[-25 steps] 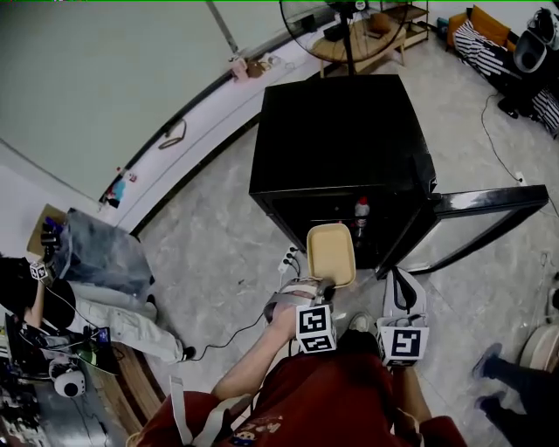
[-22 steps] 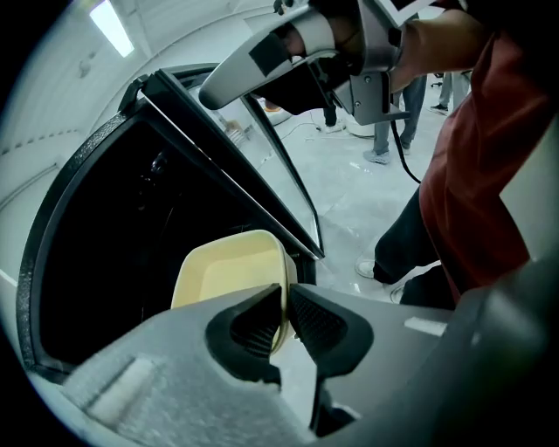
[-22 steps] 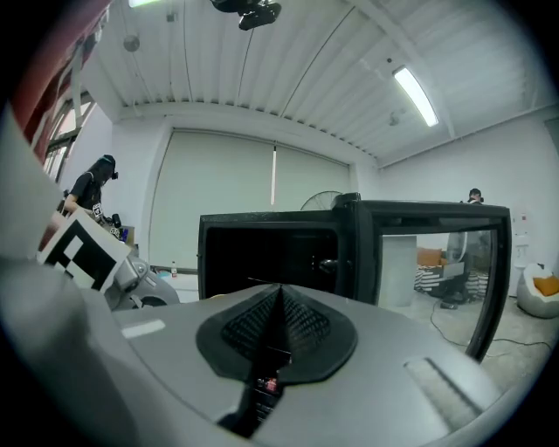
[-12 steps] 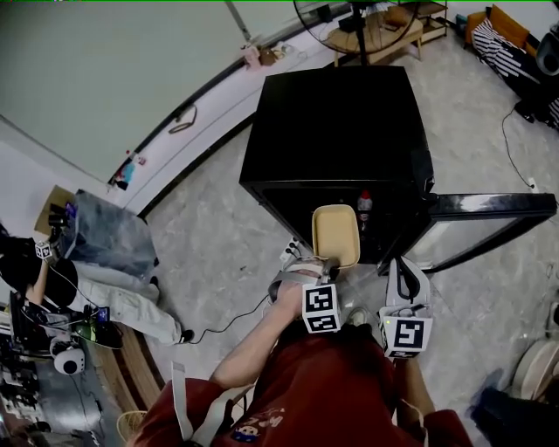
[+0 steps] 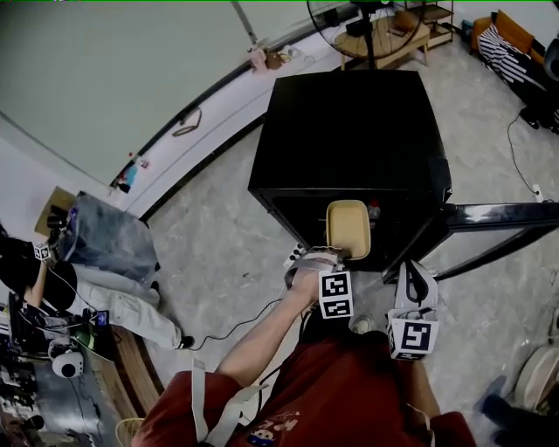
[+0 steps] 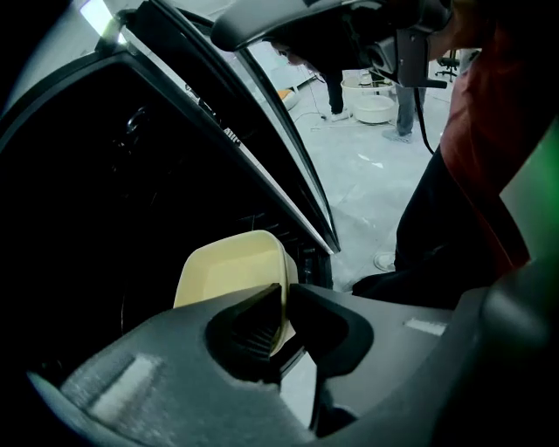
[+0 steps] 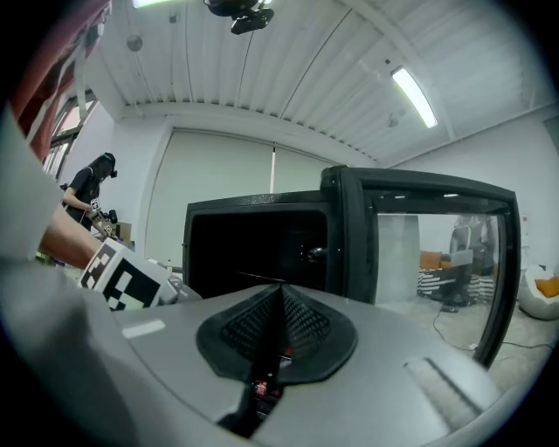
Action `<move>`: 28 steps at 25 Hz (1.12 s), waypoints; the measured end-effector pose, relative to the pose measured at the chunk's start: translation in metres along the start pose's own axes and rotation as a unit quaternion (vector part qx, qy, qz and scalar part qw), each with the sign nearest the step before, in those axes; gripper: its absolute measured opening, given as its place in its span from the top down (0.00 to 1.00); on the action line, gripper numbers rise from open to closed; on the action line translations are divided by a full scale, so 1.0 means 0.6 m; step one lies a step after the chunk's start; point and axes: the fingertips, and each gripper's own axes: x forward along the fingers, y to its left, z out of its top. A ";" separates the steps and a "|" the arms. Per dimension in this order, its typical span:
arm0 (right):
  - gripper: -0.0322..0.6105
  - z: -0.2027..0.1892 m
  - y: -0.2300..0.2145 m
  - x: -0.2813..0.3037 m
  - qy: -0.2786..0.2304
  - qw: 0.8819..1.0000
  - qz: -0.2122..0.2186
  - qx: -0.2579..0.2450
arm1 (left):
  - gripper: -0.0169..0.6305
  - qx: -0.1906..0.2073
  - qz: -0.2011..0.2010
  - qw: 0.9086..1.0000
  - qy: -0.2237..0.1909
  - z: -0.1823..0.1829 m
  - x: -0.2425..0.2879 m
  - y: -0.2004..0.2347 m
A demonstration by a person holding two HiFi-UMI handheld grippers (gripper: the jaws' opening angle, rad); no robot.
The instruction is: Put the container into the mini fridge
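Observation:
The black mini fridge (image 5: 349,131) stands on the floor with its door (image 5: 502,218) swung open to the right. My left gripper (image 5: 342,258) is shut on the near rim of a cream rectangular container (image 5: 348,229), which lies level at the mouth of the fridge. In the left gripper view the container (image 6: 229,271) reaches from the gripper (image 6: 284,301) into the dark interior (image 6: 105,192). My right gripper (image 5: 410,272) is shut and empty, below the door's hinge side. The right gripper view shows that gripper (image 7: 281,301) facing the fridge opening (image 7: 258,249) and the glass door (image 7: 428,236).
A small bottle (image 5: 376,211) shows just inside the fridge, right of the container. A power strip and cable (image 5: 293,256) lie on the floor left of my left hand. A seated person (image 5: 105,301) and a grey bag (image 5: 105,244) are at the far left. A fan (image 5: 367,17) stands behind the fridge.
My left gripper has carried the container forward and down, into the fridge's opening. The right gripper has moved a little forward beside it.

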 end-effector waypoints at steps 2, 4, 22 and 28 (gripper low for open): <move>0.95 -0.005 0.009 0.006 0.010 1.000 0.006 -0.006 | 0.91 -0.002 0.001 1.000 -0.003 -0.006 0.021 0.013; 0.95 -0.002 0.017 0.011 0.021 1.000 0.012 -0.005 | 0.92 -0.007 -0.005 1.000 -0.006 -0.009 0.046 0.022; 0.95 -0.010 0.022 0.021 0.043 0.999 0.009 -0.019 | 0.93 0.018 -0.012 1.000 0.014 -0.057 0.190 0.082; 0.95 -0.015 0.018 0.011 0.051 0.998 -0.002 -0.023 | 0.92 0.019 0.012 1.000 0.006 -0.048 0.202 0.113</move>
